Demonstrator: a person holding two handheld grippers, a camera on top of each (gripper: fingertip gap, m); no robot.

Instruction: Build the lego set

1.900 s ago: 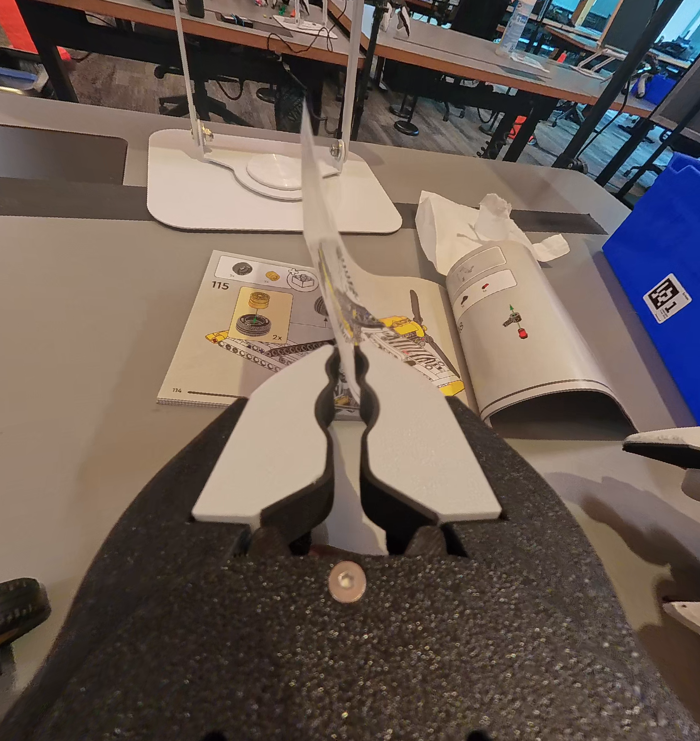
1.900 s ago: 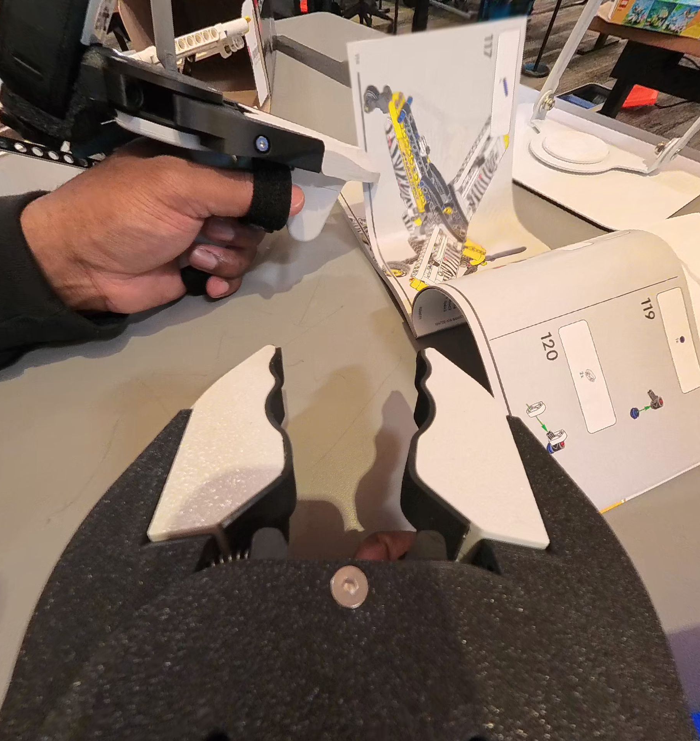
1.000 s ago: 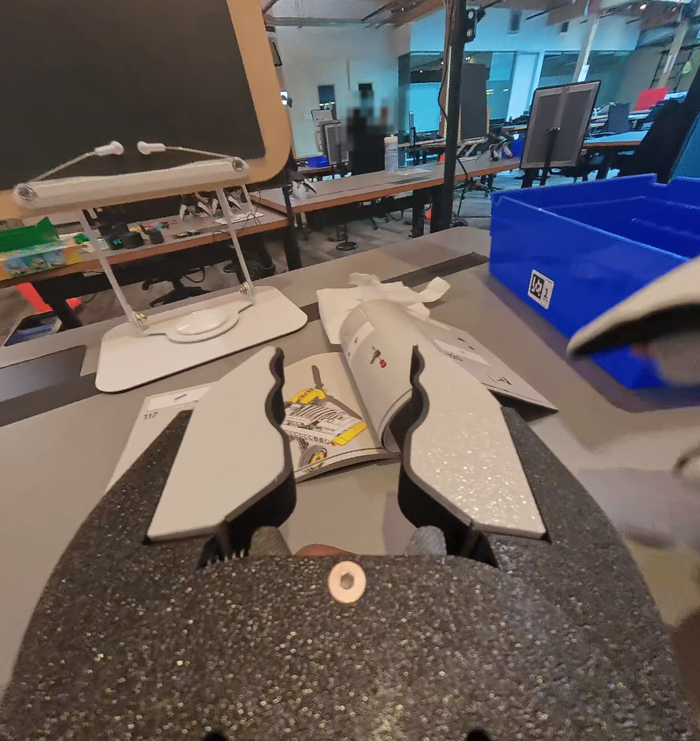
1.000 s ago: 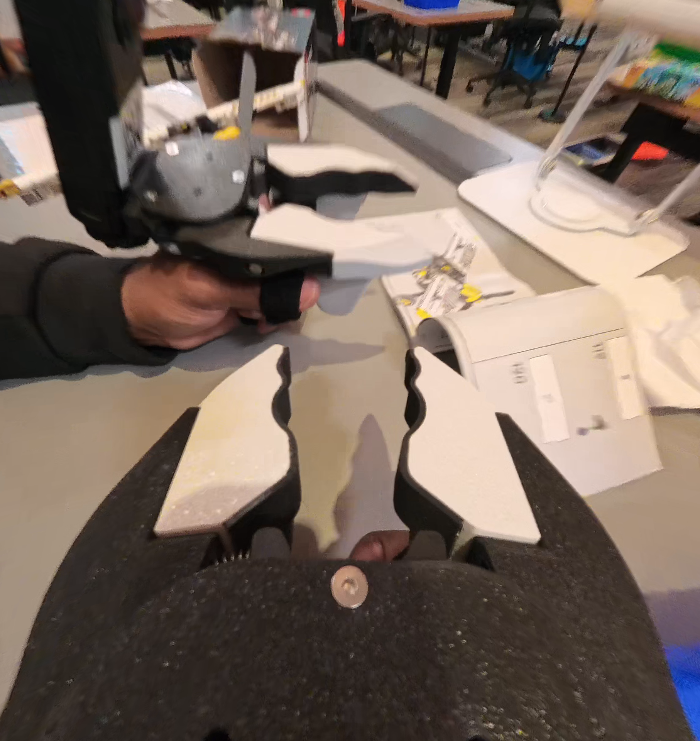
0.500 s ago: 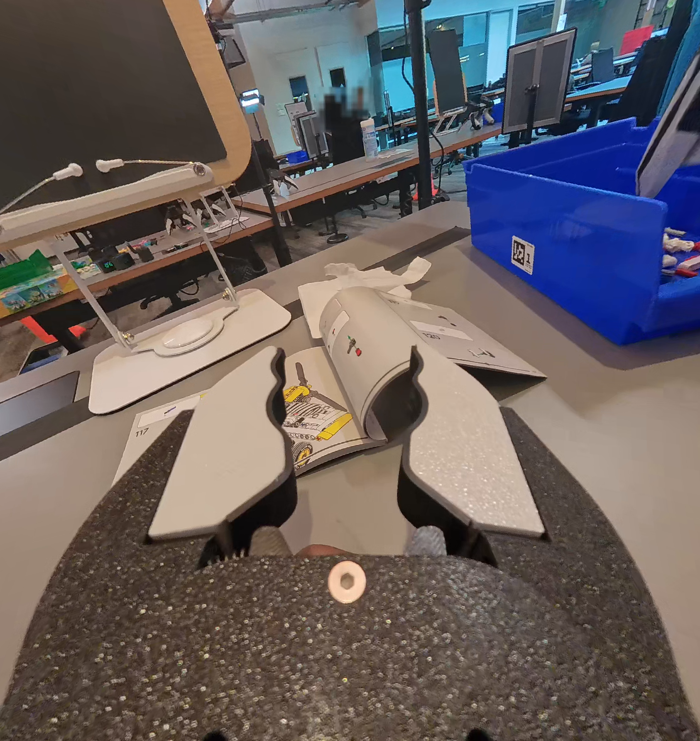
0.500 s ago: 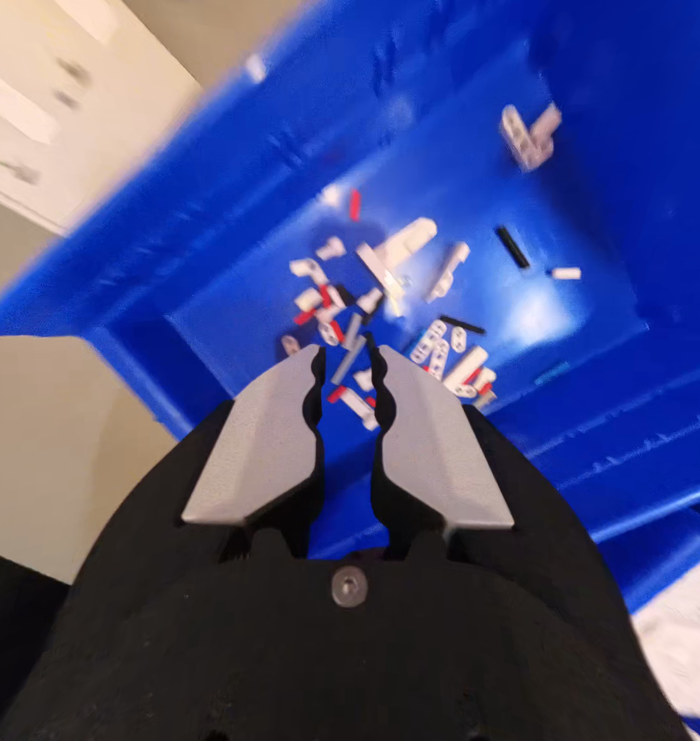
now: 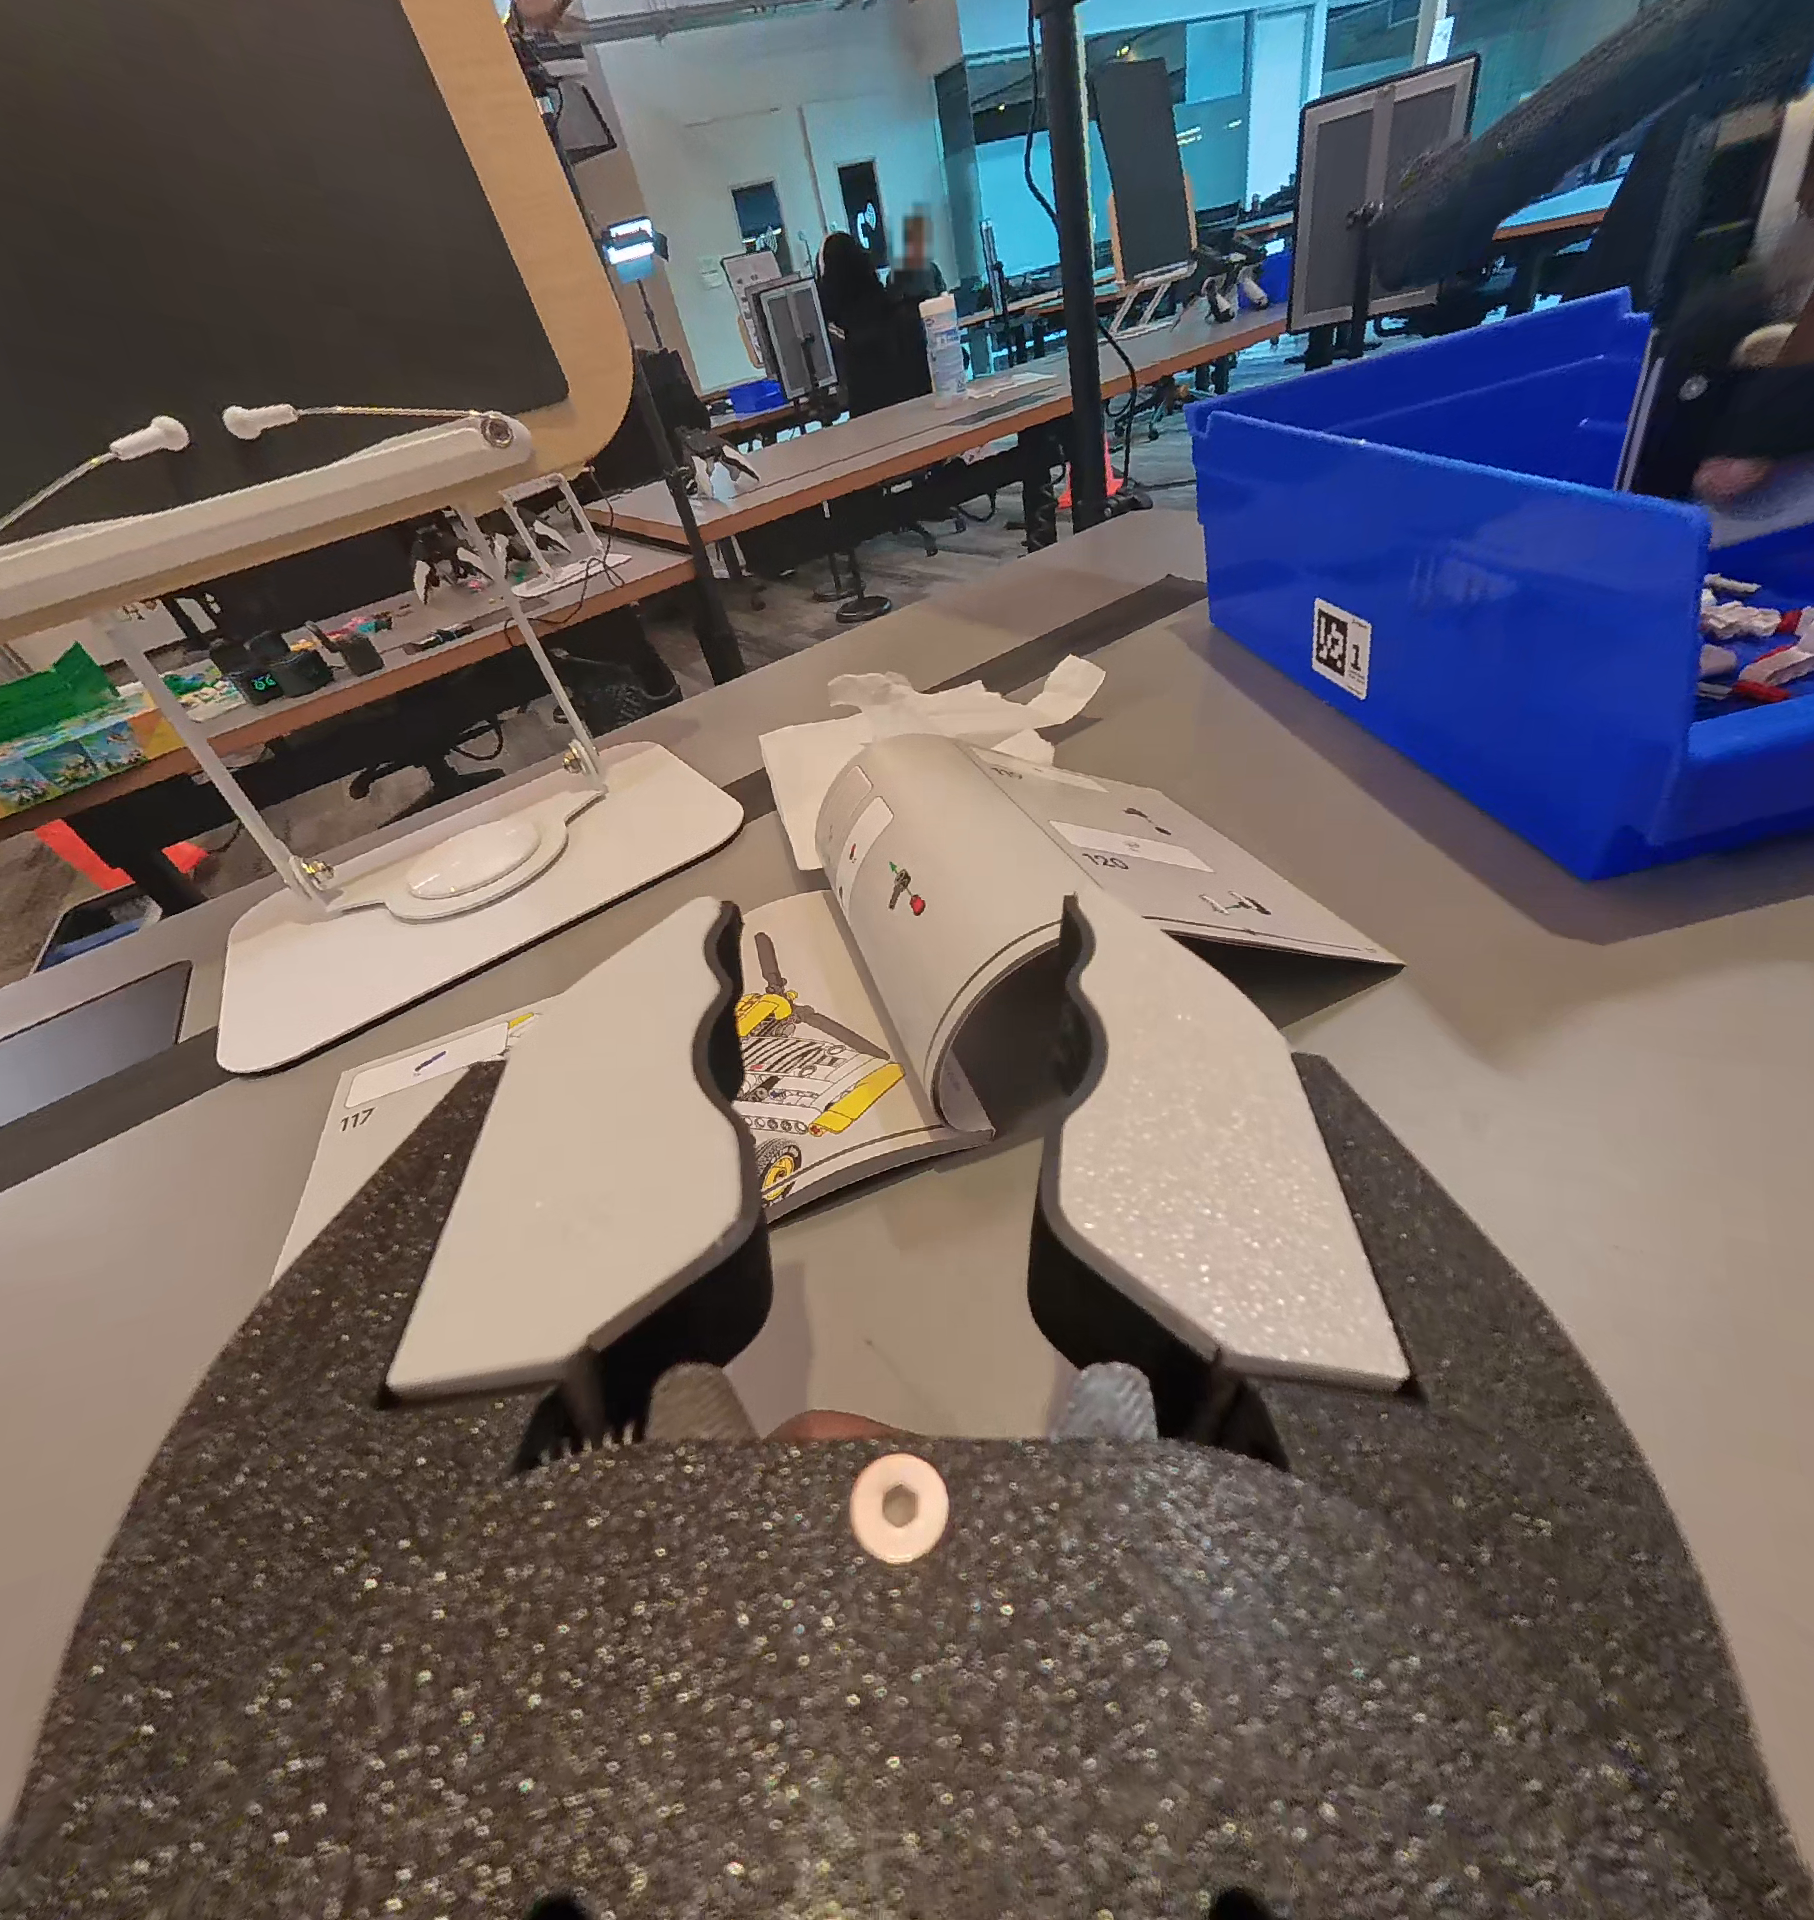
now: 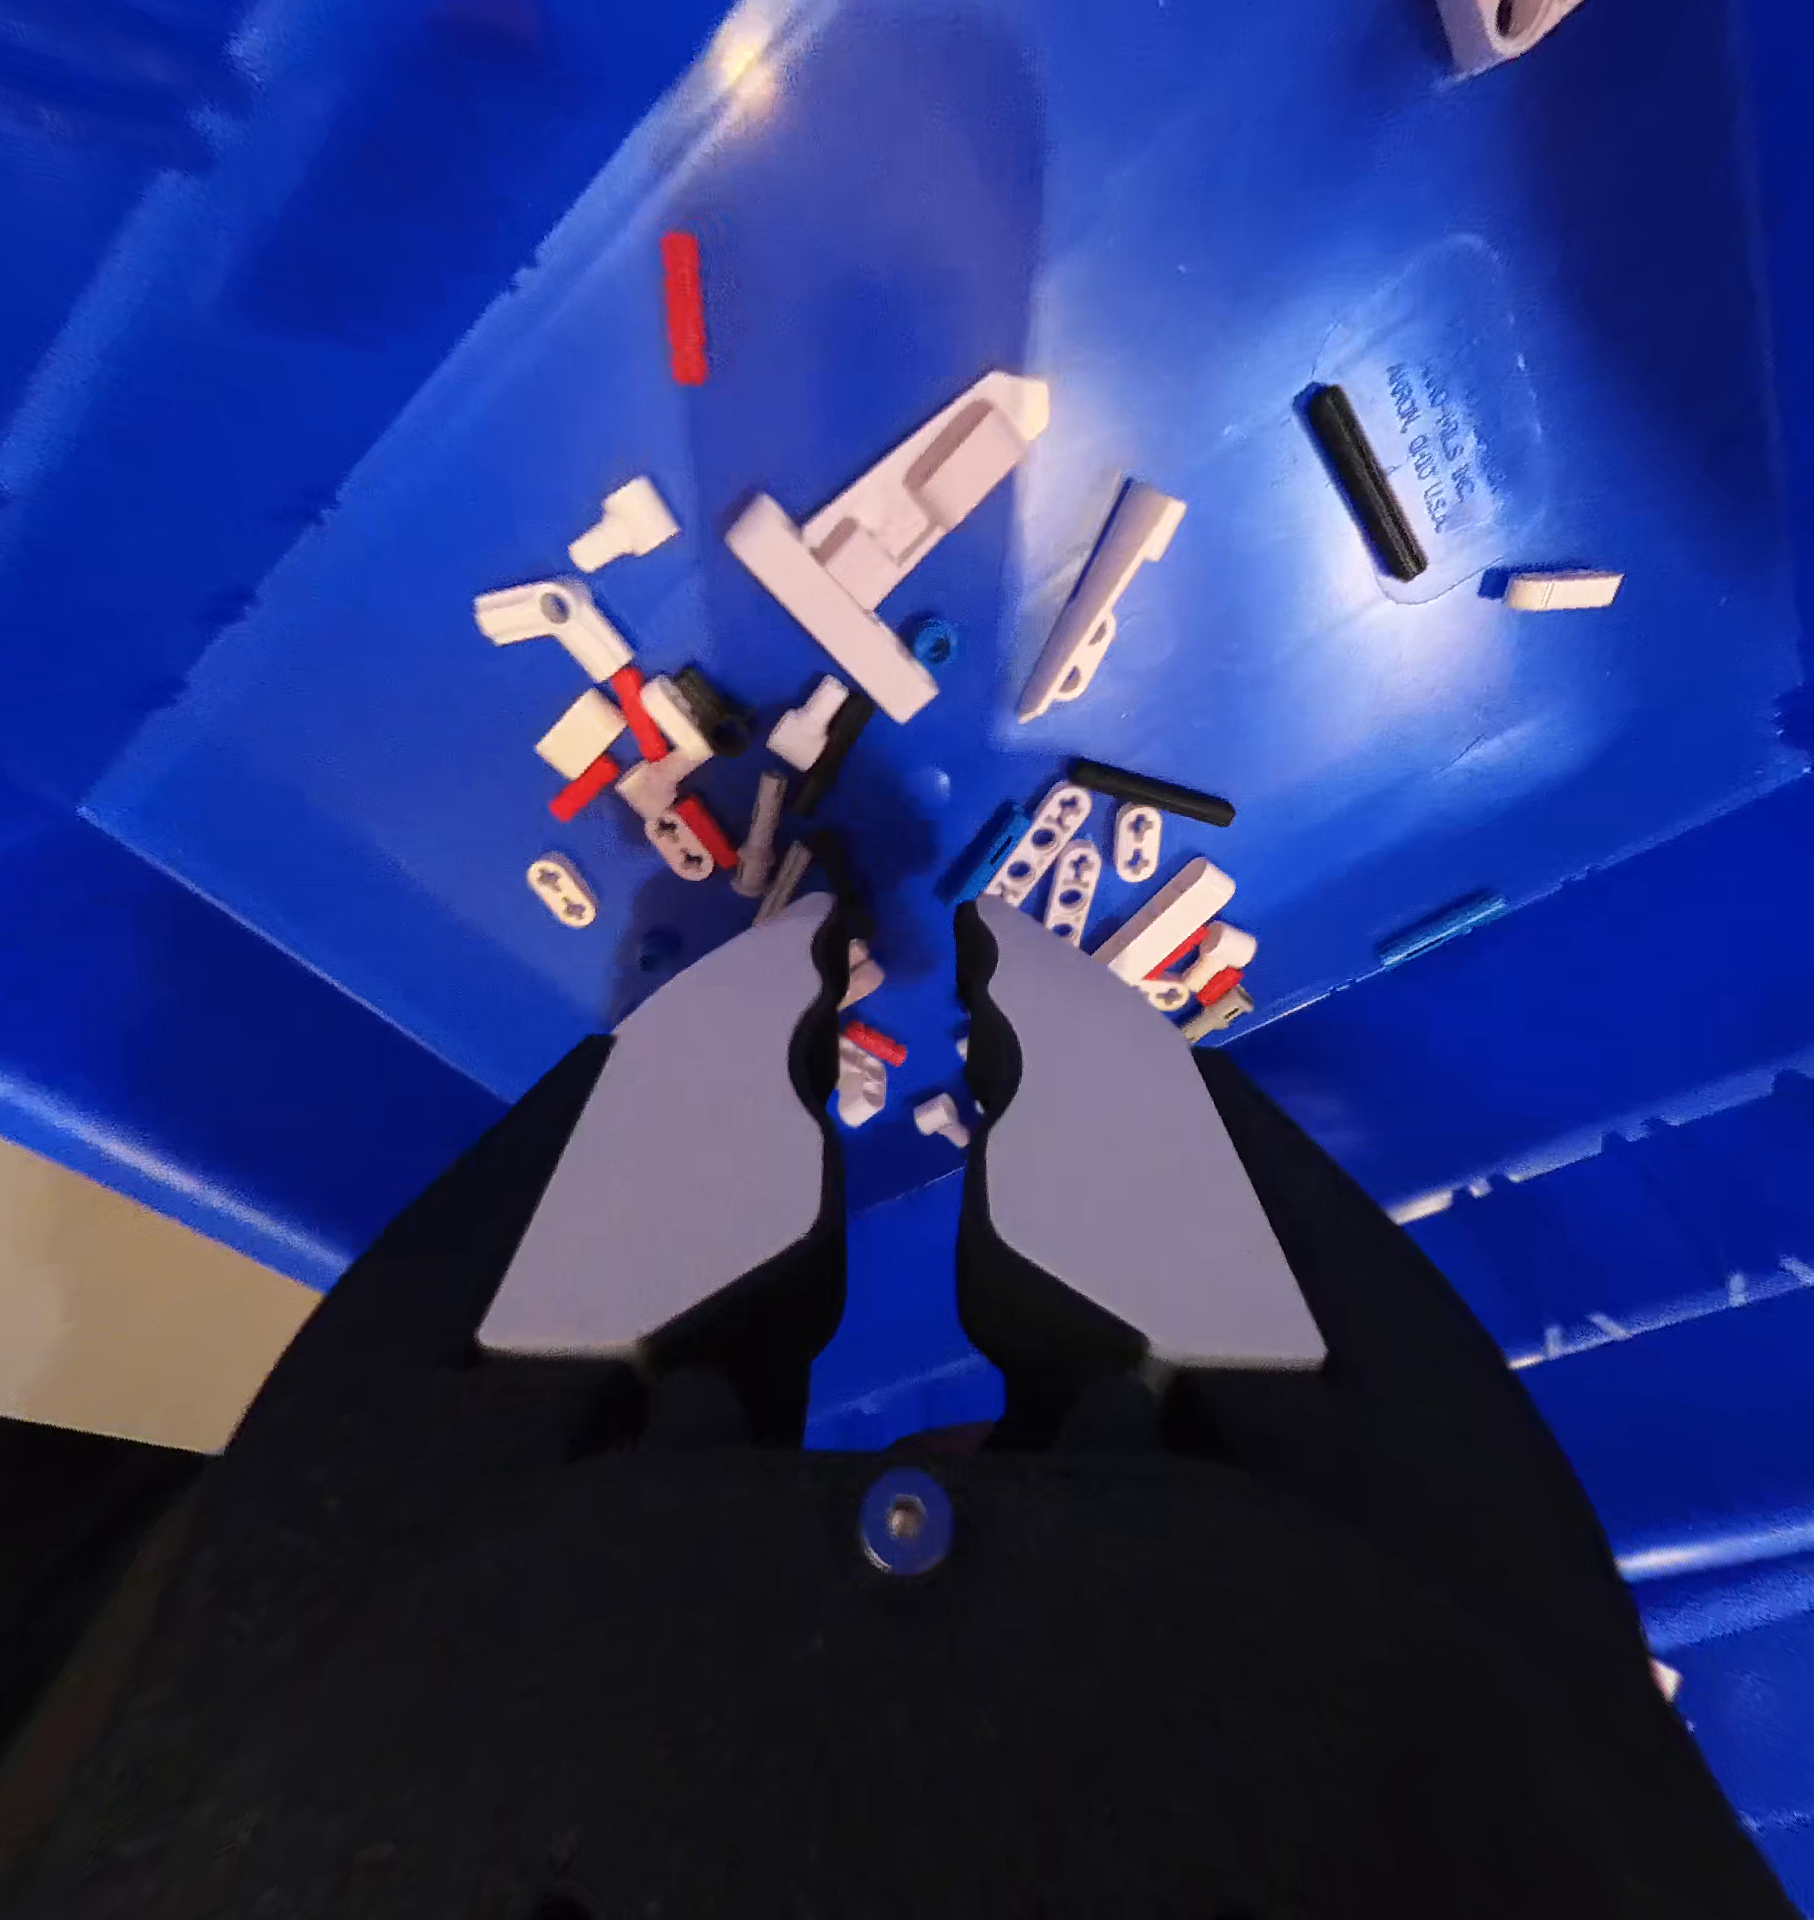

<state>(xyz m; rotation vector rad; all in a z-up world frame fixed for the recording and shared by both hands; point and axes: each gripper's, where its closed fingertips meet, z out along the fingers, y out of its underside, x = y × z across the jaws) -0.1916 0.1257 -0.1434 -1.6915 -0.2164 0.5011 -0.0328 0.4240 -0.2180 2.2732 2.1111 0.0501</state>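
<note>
My left gripper point(image 7: 898, 920) is open and empty, a little above the grey table point(image 7: 1505, 1091). Just ahead of it lies an open instruction booklet point(image 7: 944, 862) with a curled grey page. My right gripper point(image 8: 900, 909) hangs inside the blue bin point(image 8: 1298, 260), its fingers narrowed with a clear gap between them. Nothing is pressed between its pads. Below it lie several loose white, red, black and blue building parts, among them small white beams point(image 8: 1064, 852) and a large white piece point(image 8: 882, 551). The bin also shows at the right of the left wrist view point(image 7: 1454, 623).
A white stand point(image 7: 467, 873) holding a dark board point(image 7: 207, 208) is at the back left of the table. A crumpled white tissue point(image 7: 944, 696) lies behind the booklet. A black axle point(image 8: 1360, 483) and a red axle point(image 8: 683, 307) lie apart on the bin floor. The grippers' ends are close to 35 cm from one another. Measured from the fingertips, the large white piece point(image 8: 882, 551) is 6 cm or so from the right gripper and 30 cm from the left.
My left gripper let go of the booklet page, opened and drew back. My right gripper swung from the table into the blue bin, narrowed its fingers and came closer to the parts.
</note>
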